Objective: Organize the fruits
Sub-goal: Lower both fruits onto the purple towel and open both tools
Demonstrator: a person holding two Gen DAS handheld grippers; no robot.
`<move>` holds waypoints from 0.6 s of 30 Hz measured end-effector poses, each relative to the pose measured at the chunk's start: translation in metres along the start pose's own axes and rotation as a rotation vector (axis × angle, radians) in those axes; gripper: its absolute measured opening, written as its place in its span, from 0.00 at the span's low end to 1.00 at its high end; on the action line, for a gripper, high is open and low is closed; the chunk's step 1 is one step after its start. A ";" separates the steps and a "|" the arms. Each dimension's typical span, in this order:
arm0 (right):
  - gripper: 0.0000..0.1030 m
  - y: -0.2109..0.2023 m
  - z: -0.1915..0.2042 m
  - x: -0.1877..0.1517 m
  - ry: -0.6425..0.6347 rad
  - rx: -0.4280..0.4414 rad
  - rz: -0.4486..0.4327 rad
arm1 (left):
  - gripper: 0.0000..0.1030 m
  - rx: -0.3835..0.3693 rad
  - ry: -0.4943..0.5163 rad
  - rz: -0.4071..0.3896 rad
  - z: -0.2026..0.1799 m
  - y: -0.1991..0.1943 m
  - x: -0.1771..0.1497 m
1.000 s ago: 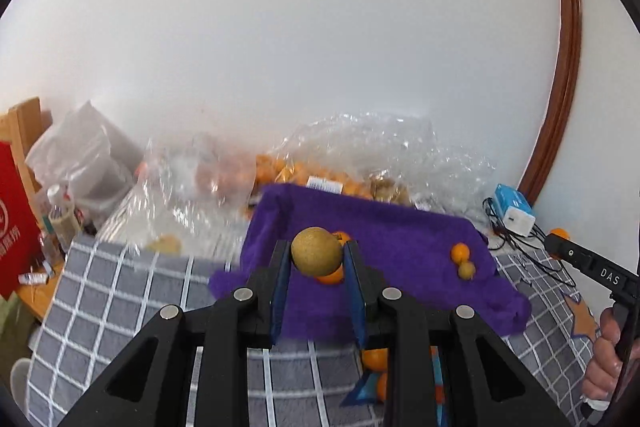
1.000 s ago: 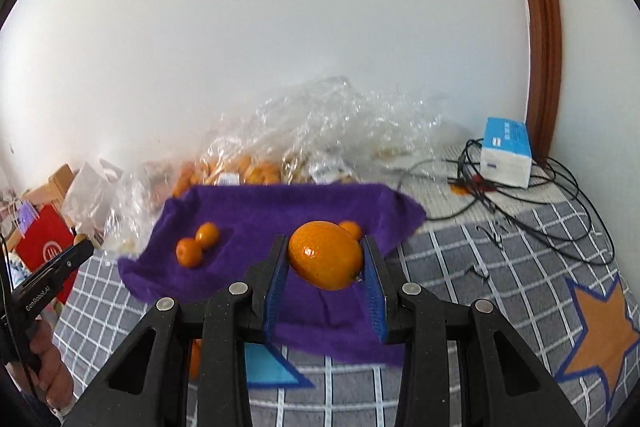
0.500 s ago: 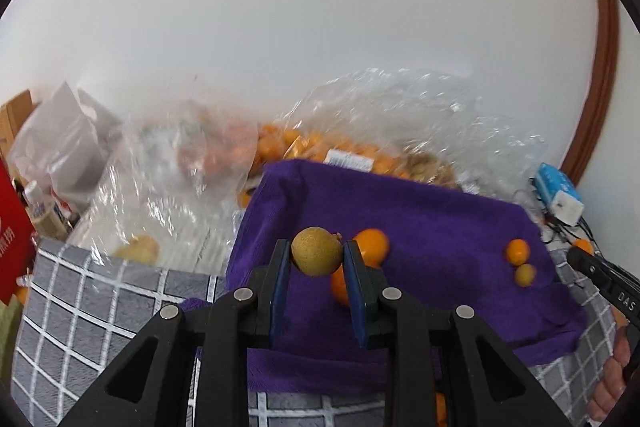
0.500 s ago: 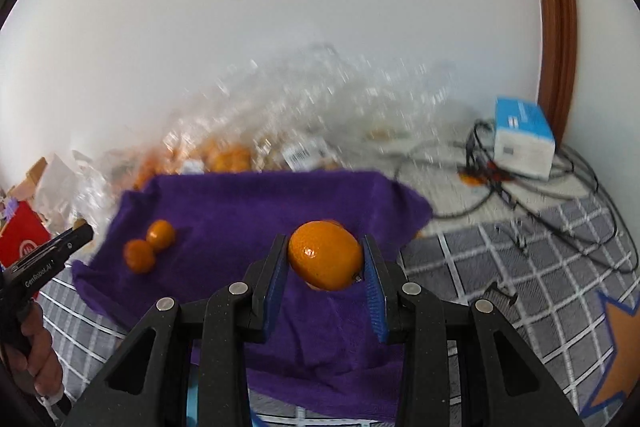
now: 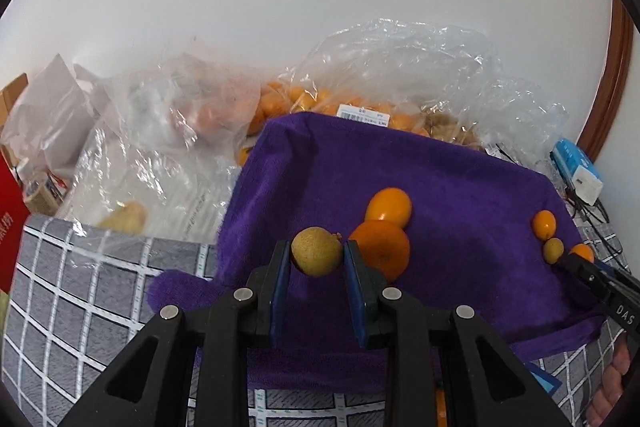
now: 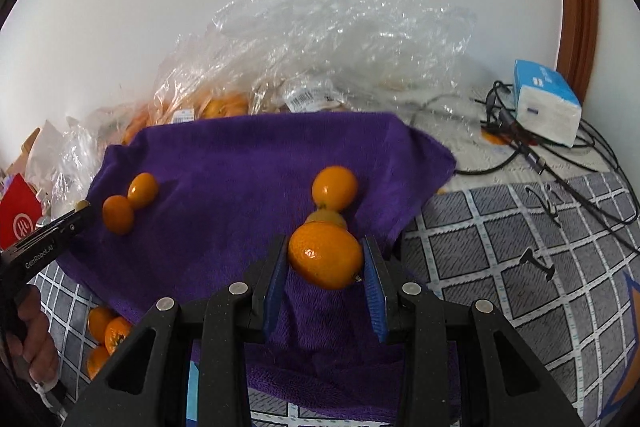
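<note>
Left wrist view: left gripper (image 5: 317, 258) clamps the small, firm yellow-brown round fruit (image 5: 317, 255) at mid-girth — light, roll-prone. Right gripper (image 6: 325, 262) clamps the glossy orange citrus (image 6: 325, 254) — softer-skinned.

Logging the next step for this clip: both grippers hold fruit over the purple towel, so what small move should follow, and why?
Probably lower the left gripper slightly and release its yellow-brown fruit onto the purple towel beside the two oranges. The right gripper holds an orange.
</note>
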State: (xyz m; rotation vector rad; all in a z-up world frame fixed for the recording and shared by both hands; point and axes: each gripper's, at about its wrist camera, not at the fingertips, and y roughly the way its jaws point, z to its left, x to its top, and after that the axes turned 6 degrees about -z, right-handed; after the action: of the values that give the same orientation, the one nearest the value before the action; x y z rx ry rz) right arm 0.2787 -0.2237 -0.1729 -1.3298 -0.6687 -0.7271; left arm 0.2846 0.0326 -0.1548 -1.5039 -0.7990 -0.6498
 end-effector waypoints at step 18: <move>0.55 -0.002 0.011 -0.004 -0.027 0.035 0.005 | 0.25 0.013 0.026 0.040 -0.003 0.011 -0.003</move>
State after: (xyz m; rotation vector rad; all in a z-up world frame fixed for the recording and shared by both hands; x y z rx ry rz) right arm 0.2747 -0.2123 -0.1731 -1.3108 -0.6965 -0.6917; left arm 0.2919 0.0289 -0.1634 -1.4932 -0.7508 -0.6319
